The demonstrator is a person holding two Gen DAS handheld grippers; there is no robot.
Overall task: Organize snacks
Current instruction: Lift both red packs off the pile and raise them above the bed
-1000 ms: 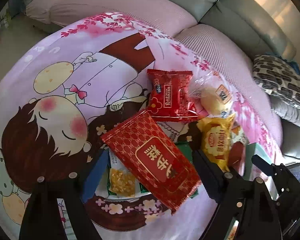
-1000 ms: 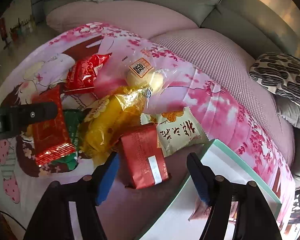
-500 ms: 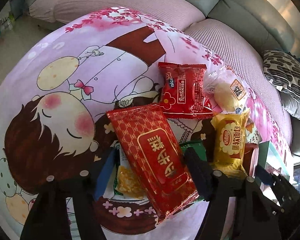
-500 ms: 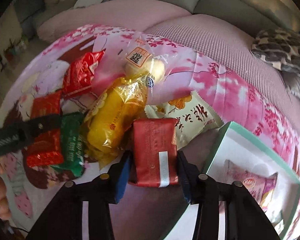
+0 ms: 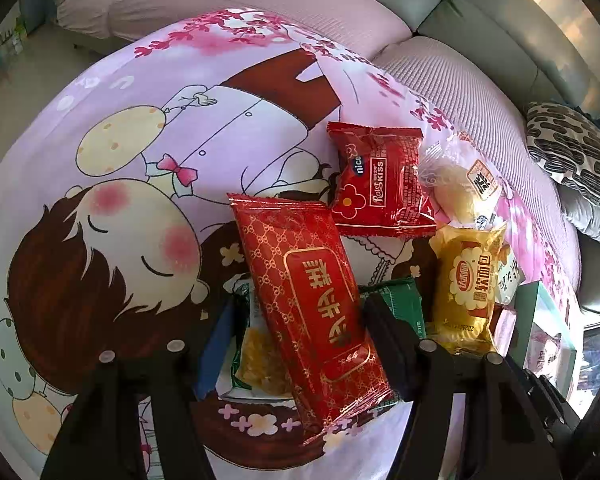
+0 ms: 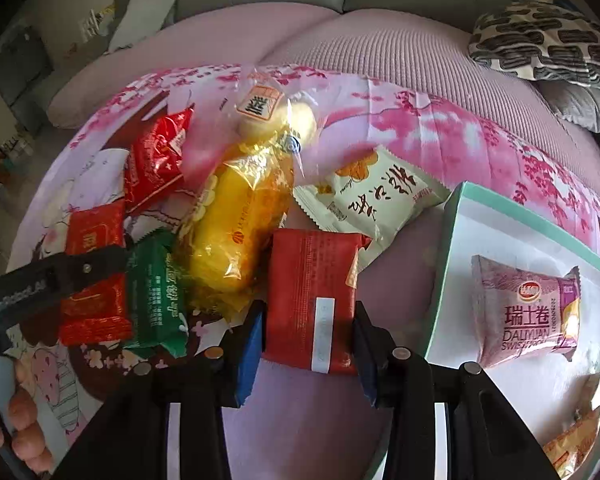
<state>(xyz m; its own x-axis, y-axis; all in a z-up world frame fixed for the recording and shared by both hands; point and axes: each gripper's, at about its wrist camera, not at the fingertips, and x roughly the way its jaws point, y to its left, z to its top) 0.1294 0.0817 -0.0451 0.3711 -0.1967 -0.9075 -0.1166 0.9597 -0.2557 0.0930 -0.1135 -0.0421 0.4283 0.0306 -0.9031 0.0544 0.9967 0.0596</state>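
Snack packets lie on a pink cartoon cloth. In the left wrist view, my left gripper has its jaws on either side of a long red patterned packet that lies over a green packet; they look closed on it. In the right wrist view, my right gripper is shut on a red rectangular packet. Beside it lie a yellow bread packet, a cream packet and a green packet.
A white tray with a teal rim at the right holds a pink Swiss roll packet and an orange packet. A red "Kiss" packet and a clear bun packet lie farther back. Sofa cushions stand behind.
Both grippers moved forward and narrowed around their packets. The right jaws closed onto the red rectangular packet; the left jaws came around the long red packet.
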